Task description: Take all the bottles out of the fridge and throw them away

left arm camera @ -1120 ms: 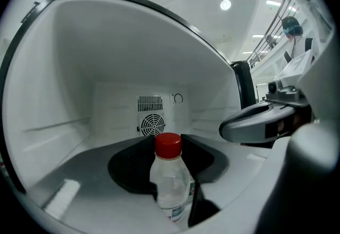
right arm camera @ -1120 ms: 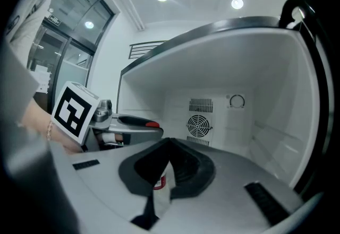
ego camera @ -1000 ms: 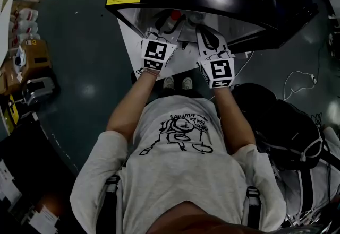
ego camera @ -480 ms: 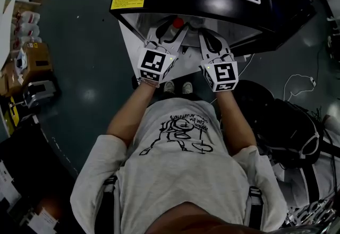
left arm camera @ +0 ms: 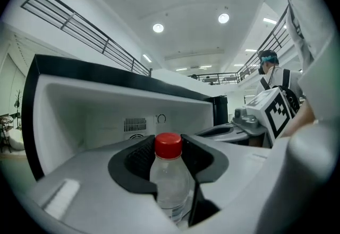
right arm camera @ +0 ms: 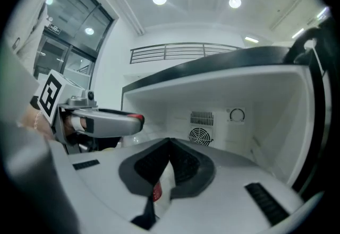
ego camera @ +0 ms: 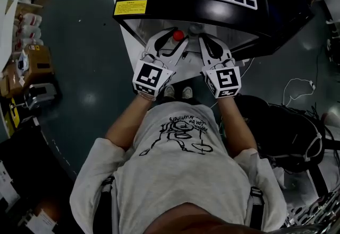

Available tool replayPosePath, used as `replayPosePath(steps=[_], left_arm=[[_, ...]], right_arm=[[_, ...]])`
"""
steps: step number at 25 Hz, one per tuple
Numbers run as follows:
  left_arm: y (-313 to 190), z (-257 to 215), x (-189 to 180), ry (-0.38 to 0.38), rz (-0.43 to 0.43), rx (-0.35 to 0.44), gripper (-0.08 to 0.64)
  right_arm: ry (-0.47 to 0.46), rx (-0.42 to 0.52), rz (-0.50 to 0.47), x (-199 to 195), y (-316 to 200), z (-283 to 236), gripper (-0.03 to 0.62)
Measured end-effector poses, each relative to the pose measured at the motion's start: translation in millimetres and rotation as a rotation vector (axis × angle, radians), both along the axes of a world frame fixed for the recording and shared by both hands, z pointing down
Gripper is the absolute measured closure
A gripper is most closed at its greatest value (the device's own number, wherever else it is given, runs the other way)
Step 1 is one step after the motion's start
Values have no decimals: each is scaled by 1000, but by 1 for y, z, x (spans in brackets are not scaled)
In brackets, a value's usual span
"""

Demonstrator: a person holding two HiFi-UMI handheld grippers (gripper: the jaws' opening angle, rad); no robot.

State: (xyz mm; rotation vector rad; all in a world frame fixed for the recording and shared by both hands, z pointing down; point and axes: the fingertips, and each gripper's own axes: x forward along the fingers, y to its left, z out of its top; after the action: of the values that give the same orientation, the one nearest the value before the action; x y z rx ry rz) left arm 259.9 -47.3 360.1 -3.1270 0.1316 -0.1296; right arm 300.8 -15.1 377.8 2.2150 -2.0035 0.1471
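Left gripper (left arm camera: pixel 169 149) clamps red-capped bottle (left arm camera: pixel 169 188), frame centre, to pull it from fridge (left arm camera: pixel 74 108).
Right gripper (right arm camera: pixel 170 141) closed, empty, idle alongside.

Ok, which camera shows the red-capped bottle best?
The left gripper view: the bottle fills the middle, red cap and clear body, gripped in the left tongs. The head view shows only its cap from above; the right gripper view, at most a red speck.
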Motion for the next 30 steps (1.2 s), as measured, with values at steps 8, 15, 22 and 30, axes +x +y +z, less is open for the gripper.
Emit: replayPosePath(steps=[8, 15, 22, 30], left_arm=[[13, -17, -21, 3, 25, -19, 402], [12, -34, -31, 11, 27, -46, 402], [20, -49, -43, 29, 36, -33, 402], [30, -70, -53, 46, 61, -50, 402]], right_arm=[[-27, 4, -37, -19, 7, -21, 583], [-41, 17, -67, -28, 12, -46, 583], [-39, 19, -100, -33, 22, -62, 583], [-23, 15, -134, -44, 34, -86, 583]])
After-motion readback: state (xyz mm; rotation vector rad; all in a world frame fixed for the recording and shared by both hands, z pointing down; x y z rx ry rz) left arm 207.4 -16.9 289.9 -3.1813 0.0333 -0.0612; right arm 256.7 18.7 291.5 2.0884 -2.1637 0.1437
